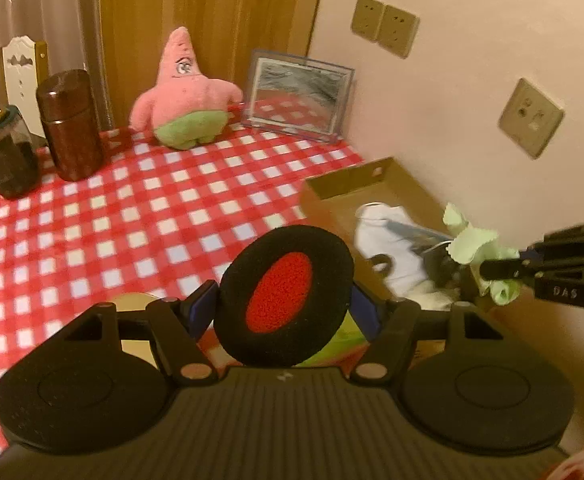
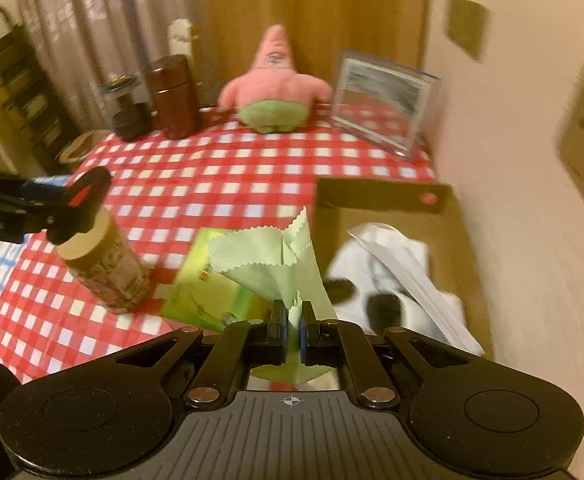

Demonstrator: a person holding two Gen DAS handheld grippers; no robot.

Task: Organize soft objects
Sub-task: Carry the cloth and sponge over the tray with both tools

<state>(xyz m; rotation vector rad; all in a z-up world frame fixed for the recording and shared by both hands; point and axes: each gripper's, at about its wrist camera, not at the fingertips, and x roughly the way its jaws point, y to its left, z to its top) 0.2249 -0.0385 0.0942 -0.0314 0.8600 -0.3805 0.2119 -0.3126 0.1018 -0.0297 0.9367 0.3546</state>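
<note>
My left gripper (image 1: 283, 300) is shut on a round black foam ear pad with a red centre (image 1: 285, 294), held above the checked table; it also shows at the left of the right wrist view (image 2: 85, 194). My right gripper (image 2: 292, 320) is shut on a light green cleaning cloth (image 2: 267, 258), which also shows at the right of the left wrist view (image 1: 472, 244), beside the cardboard box (image 1: 344, 184). The box (image 2: 384, 196) holds a white soft item with black patches (image 2: 376, 276). A pink star plush (image 1: 183, 88) sits at the table's back.
A brown canister (image 1: 71, 124) and a dark glass jar (image 1: 5, 152) stand at the back left. A clear picture frame (image 1: 300, 94) leans at the back right. A cylindrical tin (image 2: 103, 268) and a green packet (image 2: 207, 288) lie near the front. The wall is close on the right.
</note>
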